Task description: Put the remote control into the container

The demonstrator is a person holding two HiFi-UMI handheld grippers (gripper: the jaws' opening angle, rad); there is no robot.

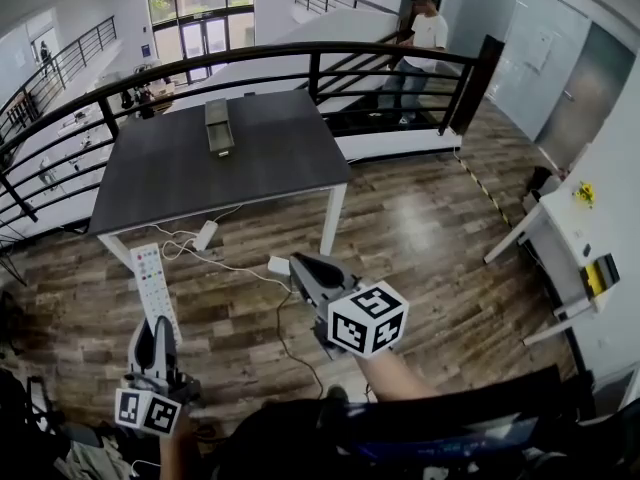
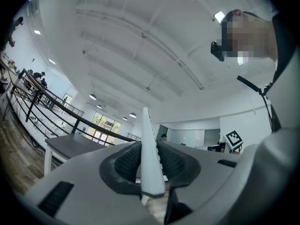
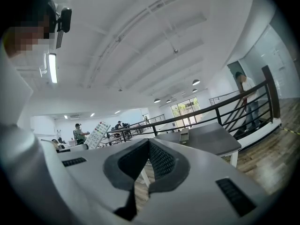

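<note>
Left claw, nearest and well short of the surface, is clenched on the remote control, which sits edge-on between its pads and points toward the surface's near left corner. Right claw, also short of the surface, is clenched on nothing. On the surface, toward its far edge, rests the container. Beyond the surface runs a black railing, with a person behind it.
</note>
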